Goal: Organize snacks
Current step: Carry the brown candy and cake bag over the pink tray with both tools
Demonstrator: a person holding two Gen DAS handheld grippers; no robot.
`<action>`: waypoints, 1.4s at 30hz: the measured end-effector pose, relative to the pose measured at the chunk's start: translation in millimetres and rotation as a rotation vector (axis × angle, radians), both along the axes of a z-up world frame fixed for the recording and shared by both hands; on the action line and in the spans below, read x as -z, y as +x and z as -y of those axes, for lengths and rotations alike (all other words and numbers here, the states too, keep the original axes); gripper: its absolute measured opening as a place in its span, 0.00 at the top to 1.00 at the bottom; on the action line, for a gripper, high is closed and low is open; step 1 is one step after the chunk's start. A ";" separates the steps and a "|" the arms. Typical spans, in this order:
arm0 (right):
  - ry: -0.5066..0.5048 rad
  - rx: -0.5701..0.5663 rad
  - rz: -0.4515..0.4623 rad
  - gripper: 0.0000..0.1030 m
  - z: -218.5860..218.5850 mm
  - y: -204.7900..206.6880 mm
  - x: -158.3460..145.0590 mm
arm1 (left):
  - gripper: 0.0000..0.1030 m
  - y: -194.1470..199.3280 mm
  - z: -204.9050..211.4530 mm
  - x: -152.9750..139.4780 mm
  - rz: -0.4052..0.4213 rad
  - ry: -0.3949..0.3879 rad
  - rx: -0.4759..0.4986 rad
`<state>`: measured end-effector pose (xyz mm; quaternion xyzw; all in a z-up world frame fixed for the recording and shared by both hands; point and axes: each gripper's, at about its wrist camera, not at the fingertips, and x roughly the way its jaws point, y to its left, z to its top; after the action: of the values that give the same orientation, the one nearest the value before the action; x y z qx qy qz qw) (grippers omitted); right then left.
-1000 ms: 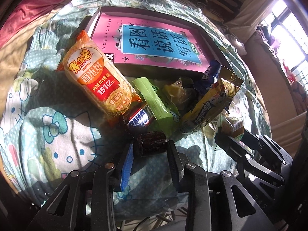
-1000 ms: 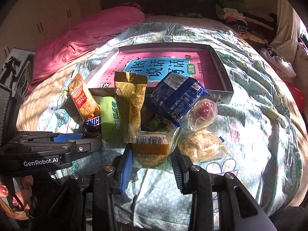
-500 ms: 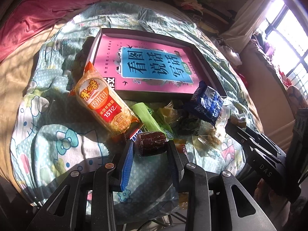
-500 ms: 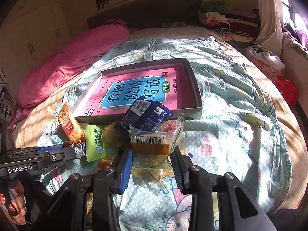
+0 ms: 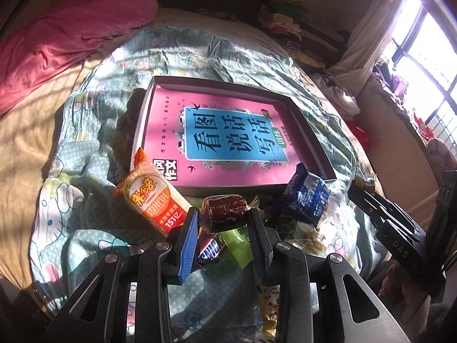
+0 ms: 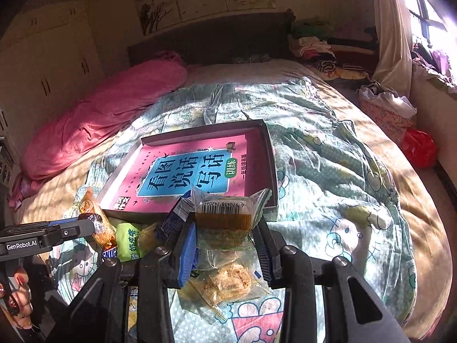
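Sunlit bed (image 6: 328,154) under a cartoon-print quilt (image 5: 94,131), pink blanket (image 6: 114,108) by the dark headboard (image 6: 217,37). Barred window (image 5: 422,65) with pale curtain (image 6: 391,28); cream wardrobe (image 6: 48,65); clothes heaped (image 6: 314,48).

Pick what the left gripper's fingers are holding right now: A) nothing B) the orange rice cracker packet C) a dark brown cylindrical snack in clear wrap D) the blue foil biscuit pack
C: in the left wrist view the left gripper has its fingers clamped on the dark brown cylindrical snack in clear wrap, lifted above the pile, while the orange rice cracker packet and blue foil biscuit pack lie on the bed.
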<state>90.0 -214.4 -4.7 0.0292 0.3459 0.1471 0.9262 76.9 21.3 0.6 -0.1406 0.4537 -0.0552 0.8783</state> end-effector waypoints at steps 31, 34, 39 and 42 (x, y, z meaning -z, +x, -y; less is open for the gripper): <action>-0.016 -0.059 -0.089 0.63 -12.3 96.8 28.6 | 0.66 92.0 -5.0 24.6 -0.058 0.089 -0.072; -0.019 -0.060 -0.111 0.63 -12.2 98.4 33.2 | 0.66 94.5 -2.2 28.5 -0.063 0.104 -0.067; -0.026 -0.055 -0.134 0.62 -12.0 98.8 38.2 | 0.66 97.5 1.4 30.8 -0.066 0.125 -0.058; -0.030 -0.052 -0.143 0.62 -11.5 98.8 40.0 | 0.66 98.5 3.3 31.4 -0.066 0.137 -0.051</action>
<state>188.8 -203.0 -44.7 0.0170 0.4138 0.1636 0.8954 175.4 18.0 -30.8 -0.0935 0.4812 0.0031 0.8716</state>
